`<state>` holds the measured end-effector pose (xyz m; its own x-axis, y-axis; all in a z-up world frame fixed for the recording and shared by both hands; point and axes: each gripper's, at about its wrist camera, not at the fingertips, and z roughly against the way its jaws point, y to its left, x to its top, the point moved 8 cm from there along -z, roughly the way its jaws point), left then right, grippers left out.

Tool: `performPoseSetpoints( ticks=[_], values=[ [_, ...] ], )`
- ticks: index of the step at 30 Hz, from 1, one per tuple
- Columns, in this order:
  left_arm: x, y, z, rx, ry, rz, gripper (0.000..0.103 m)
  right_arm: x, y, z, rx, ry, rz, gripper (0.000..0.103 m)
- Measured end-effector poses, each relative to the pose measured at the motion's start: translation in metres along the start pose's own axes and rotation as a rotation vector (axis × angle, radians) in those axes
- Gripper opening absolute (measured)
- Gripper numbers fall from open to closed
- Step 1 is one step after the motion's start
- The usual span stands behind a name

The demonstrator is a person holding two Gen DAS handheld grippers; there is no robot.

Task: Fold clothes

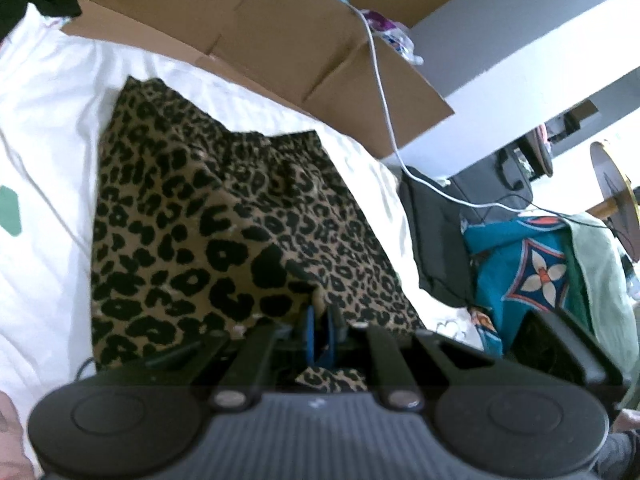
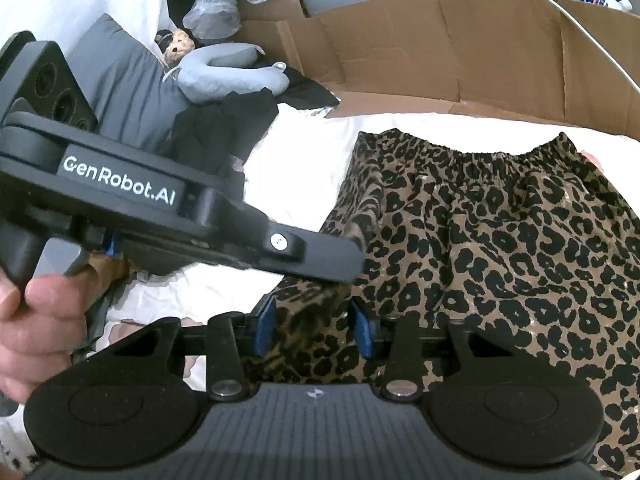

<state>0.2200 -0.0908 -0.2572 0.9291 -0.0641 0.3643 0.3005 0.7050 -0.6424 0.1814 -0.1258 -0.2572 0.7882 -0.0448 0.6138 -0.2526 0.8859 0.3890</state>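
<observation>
Garment: a leopard-print skirt [image 2: 500, 248] with an elastic waistband [image 2: 492, 156] lay on the white bed [image 2: 304, 148], the waistband toward the far edge next to the cardboard [image 2: 460, 52].
Left gripper: the left gripper [image 1: 320, 332] had its blue pads [image 1: 308, 330] nearly together, pinching a fold of the skirt [image 1: 208, 240] at its near edge; a bit of the print showed behind the pads.
Right gripper: the right gripper [image 2: 314, 328] held a bunched section of the skirt between its blue pads [image 2: 264, 326], the jaws closed on the cloth with fabric filling the gap.
Closeness: in the right wrist view the left gripper [image 2: 340, 256] crossed just above the right one, its tip at the skirt's left edge; a hand [image 2: 36, 320] gripped its handle.
Bed, far-left corner: a grey pillow [image 2: 120, 92], dark clothes [image 2: 224, 128] and a grey plush toy [image 2: 224, 72] lay there.
Beside the bed: a teal patterned cloth [image 1: 520, 264] and a dark bag [image 1: 436, 240] sat off the right edge, with a white cable [image 1: 384, 92] running down from the cardboard [image 1: 280, 32].
</observation>
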Motion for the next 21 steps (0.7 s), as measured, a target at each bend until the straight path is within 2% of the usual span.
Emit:
performPoseSetpoints(
  ticks=[1, 3, 6, 8, 10, 16, 21],
  values=[
    [-0.001, -0.001, 0.000, -0.005, 0.002, -0.001, 0.007, 0.000, -0.001, -0.001, 0.000, 0.000, -0.007, 0.017],
    [-0.002, -0.004, -0.001, -0.005, 0.002, -0.013, 0.008, 0.001, -0.003, -0.002, 0.001, 0.001, -0.020, 0.001],
    [0.002, -0.003, 0.005, 0.003, -0.023, -0.019, 0.014, 0.004, -0.010, 0.001, -0.010, -0.008, -0.032, 0.000],
    [0.005, 0.001, 0.013, 0.047, -0.062, -0.022, 0.021, 0.006, -0.018, 0.007, -0.027, -0.024, -0.034, 0.000],
    [0.007, 0.008, 0.020, 0.087, -0.088, -0.028, 0.024, 0.008, -0.029, 0.013, -0.043, -0.033, -0.053, 0.000],
    [0.002, 0.040, 0.020, 0.207, -0.076, 0.001, 0.025, 0.008, -0.075, 0.037, -0.104, -0.045, -0.150, 0.000],
    [-0.011, 0.051, 0.012, 0.244, -0.029, -0.001, 0.025, 0.001, -0.108, 0.055, -0.146, -0.048, -0.209, 0.000]
  ],
)
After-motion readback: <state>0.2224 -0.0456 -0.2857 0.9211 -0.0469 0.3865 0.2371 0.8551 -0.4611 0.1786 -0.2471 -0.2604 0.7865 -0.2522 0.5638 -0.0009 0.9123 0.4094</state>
